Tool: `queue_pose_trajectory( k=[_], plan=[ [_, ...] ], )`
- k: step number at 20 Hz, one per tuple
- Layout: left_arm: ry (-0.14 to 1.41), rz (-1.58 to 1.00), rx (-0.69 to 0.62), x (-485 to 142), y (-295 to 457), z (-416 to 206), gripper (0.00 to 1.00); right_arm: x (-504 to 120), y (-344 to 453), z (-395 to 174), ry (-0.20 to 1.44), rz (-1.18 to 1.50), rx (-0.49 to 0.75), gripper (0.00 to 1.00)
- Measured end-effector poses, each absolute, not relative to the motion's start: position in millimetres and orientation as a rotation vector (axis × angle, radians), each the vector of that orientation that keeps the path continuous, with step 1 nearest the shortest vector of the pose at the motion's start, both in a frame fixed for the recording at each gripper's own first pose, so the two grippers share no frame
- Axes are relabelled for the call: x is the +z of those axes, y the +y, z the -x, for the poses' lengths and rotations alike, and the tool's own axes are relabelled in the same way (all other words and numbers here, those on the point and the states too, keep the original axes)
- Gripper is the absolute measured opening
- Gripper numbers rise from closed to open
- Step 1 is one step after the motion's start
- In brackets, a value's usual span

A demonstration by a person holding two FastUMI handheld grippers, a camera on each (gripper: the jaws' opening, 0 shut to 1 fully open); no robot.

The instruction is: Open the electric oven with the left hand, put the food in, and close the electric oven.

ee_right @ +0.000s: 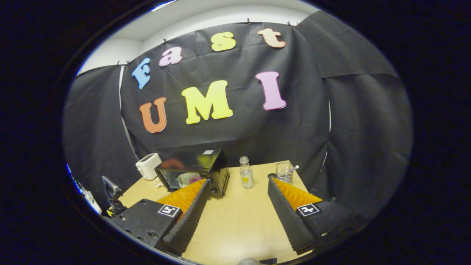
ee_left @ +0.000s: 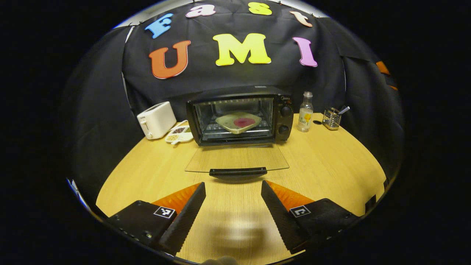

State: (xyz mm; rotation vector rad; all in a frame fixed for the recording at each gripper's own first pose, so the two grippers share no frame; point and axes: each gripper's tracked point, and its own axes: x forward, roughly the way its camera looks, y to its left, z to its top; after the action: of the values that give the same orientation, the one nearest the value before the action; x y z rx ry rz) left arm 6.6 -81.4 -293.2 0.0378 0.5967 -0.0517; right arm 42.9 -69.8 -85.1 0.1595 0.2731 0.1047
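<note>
left tool point(ee_left: 233, 191) gapes; oven point(ee_left: 241, 114) holds plate point(ee_left: 238, 122).

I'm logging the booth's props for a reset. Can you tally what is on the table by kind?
Ovens: 1, oven, door down
Plates of food: 1, plate inside the oven
Toasters: 1, toaster
Snack dishes: 1, dish
Bottles: 1, bottle
Wire holders: 1, holder
Total: 6

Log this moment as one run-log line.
oven: door down flat | plate: on rack inside | left gripper: open, empty, facing door handle | right gripper: open, empty | left to do: close door
</note>
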Motion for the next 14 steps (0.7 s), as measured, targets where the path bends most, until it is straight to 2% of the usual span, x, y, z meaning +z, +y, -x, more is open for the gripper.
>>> queue_pose_trajectory(
  k=[7, 14],
  plan=[
    [0.67, -0.037, -0.129, -363.0, -76.5, -52.6, 0.97, -77.8, -40.2, -26.9, 0.31, -0.109, -0.019, 1.0],
    [0.707, -0.068, -0.15, -388.3, -78.1, -67.8, 0.97, -78.4, -31.4, -10.9, 0.328, -0.099, -0.098, 1.0]
  ],
)
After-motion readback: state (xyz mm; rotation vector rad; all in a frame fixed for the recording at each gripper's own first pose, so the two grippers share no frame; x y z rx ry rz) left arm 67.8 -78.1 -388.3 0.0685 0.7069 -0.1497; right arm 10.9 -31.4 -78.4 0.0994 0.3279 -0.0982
